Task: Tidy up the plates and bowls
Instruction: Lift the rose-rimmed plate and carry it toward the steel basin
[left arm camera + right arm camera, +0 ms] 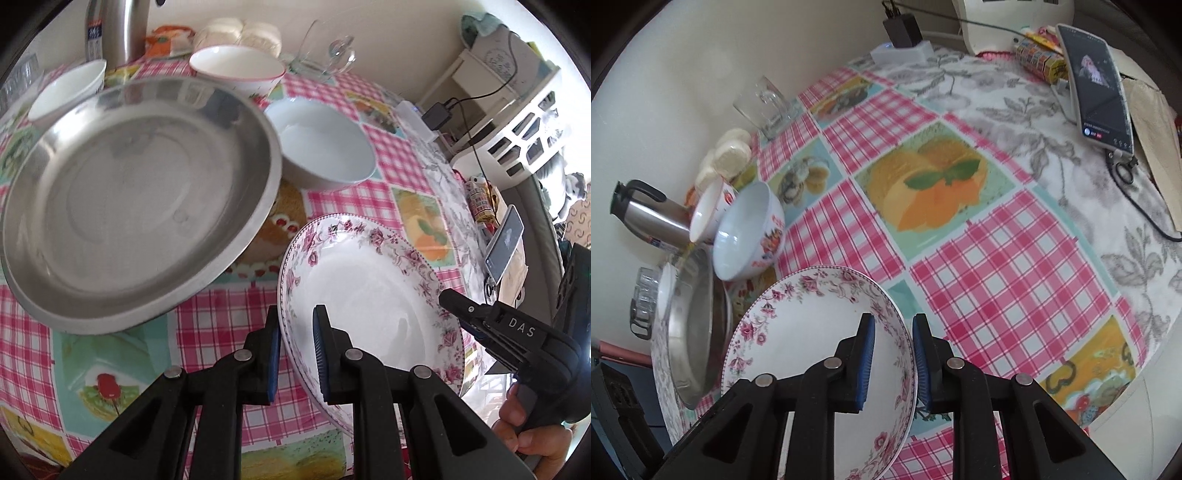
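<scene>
A white plate with a pink flower rim (369, 288) (812, 332) hangs tilted above the checked tablecloth, gripped from two sides. My left gripper (295, 354) is shut on its near rim. My right gripper (894, 354) is shut on the opposite rim and shows in the left wrist view as a black finger (458, 310). A steel plate (129, 195) (694, 332) lies to the left. Behind it stand a pale blue bowl (325, 147) (750, 232), a pink-rimmed bowl (240, 70) and a white bowl (66, 92).
A steel kettle (118, 29) (650, 214), a glass mug (321, 51) (768, 107) and white buns (240, 33) line the wall side. A phone (1100, 85) leans at the table's far right beside cables. A hand (532, 435) holds the right gripper.
</scene>
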{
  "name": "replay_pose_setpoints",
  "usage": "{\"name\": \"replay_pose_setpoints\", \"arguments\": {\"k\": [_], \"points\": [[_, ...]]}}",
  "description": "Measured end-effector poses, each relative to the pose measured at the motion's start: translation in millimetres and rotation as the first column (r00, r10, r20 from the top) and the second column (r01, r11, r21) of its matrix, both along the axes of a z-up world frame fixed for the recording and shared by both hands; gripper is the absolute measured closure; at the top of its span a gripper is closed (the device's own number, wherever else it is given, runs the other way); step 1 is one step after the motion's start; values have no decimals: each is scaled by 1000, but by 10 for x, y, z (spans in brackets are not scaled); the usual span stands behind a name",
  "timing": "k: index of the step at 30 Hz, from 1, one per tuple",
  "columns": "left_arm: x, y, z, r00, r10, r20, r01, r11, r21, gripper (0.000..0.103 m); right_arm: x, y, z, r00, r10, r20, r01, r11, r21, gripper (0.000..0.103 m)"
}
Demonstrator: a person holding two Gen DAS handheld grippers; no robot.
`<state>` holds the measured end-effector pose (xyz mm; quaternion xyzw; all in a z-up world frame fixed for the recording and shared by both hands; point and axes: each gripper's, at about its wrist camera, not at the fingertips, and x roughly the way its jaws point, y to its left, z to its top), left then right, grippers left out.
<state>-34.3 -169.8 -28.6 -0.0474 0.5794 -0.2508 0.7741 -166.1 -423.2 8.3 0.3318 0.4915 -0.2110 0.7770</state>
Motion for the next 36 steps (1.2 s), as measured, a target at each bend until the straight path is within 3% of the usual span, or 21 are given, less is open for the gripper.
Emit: {"name": "replay_pose_setpoints", "arguments": {"k": [16, 36], "points": [[7, 197, 491, 985, 20, 169, -4, 995, -97, 86, 12, 172, 372, 980, 1, 197, 10, 998, -57, 81], [233, 738, 590, 976, 128, 174, -106, 986, -128, 86, 305, 654, 485, 964, 91, 250, -70, 993, -92, 80]]}}
